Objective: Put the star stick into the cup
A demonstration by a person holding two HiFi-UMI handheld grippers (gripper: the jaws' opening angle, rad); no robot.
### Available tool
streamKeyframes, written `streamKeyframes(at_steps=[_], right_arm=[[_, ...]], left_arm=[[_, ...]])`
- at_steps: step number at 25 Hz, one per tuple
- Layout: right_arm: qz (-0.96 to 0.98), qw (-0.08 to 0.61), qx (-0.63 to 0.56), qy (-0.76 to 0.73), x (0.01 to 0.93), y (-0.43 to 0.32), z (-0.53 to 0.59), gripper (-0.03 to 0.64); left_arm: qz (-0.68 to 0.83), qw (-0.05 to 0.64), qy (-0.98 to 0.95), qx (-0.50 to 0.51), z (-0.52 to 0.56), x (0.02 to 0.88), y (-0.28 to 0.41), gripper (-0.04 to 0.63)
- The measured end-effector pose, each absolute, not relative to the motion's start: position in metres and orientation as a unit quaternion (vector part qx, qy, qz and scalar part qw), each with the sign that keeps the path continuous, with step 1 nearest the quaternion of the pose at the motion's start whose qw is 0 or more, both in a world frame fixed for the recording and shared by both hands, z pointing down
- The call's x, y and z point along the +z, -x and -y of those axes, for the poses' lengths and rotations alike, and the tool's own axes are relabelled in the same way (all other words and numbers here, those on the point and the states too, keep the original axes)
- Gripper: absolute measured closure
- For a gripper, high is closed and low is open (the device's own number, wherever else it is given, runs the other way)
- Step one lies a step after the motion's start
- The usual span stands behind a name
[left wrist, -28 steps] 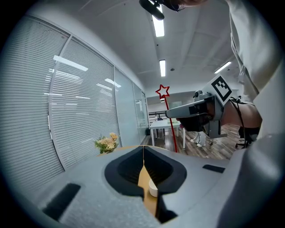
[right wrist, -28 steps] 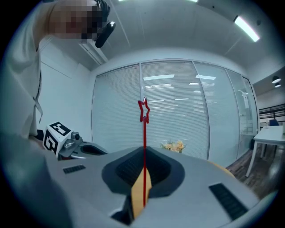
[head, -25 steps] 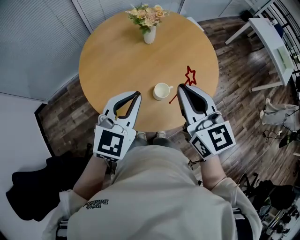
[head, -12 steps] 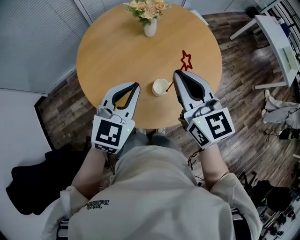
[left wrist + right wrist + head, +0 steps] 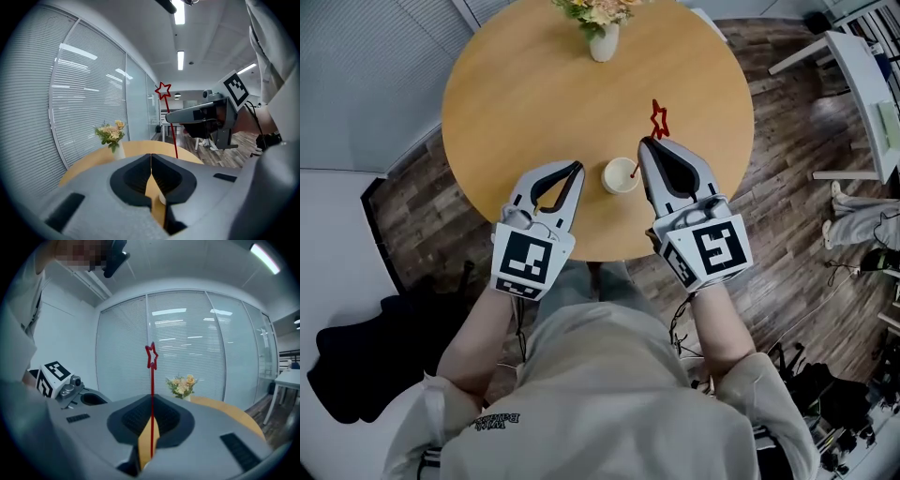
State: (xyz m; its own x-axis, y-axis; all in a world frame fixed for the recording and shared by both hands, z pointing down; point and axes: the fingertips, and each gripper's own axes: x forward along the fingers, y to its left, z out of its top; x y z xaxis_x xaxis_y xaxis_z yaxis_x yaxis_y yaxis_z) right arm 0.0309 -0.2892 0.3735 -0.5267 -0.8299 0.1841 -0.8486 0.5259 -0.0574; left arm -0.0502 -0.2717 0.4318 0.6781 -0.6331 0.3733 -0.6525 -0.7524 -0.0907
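A white cup [image 5: 621, 175] stands on the round wooden table [image 5: 516, 103] near its front edge. The red star stick [image 5: 659, 119] is held upright and slightly tilted in my right gripper [image 5: 645, 142], which is shut on its shaft. The stick's lower end sits at the cup's right rim, over the opening. In the right gripper view the star stick [image 5: 151, 355] rises between the shut jaws of the right gripper [image 5: 151, 397]. My left gripper [image 5: 578, 167] hovers just left of the cup, shut and holding nothing. The left gripper view shows the star stick [image 5: 162, 90] and the right gripper [image 5: 197, 115].
A white vase of flowers [image 5: 602, 37] stands at the table's far edge. A white desk [image 5: 862, 66] is off to the right over the wood floor. A dark bag [image 5: 356, 366] lies on the floor at lower left.
My right gripper has carried the star stick left toward the cup, bringing the stick's lower end from beside the cup to its rim. The left gripper has stayed beside the cup.
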Motion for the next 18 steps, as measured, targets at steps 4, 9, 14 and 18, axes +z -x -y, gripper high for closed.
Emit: streamKeyframes(at_steps=[4,9,14,18], right_arm=[[0.871,0.085,0.093,-0.475,0.412,-0.027,0.3,0.586],[0.867,0.094,0.126,-0.473,0.453,-0.025,0.307,0.586],[0.86,0.1,0.14,-0.481,0.488,-0.028,0.315,0.586],[0.854,0.106,0.156,-0.485,0.516,-0.029,0.315,0.586]], left_arm=[[0.341,0.044,-0.916,0.209,0.277,0.455,0.042,0.573],[0.331,0.068,-0.914,0.226,0.277,0.487,0.038,0.573],[0.328,0.098,-0.907,0.244,0.279,0.523,0.038,0.574],[0.318,0.119,-0.903,0.263,0.276,0.548,0.038,0.573]])
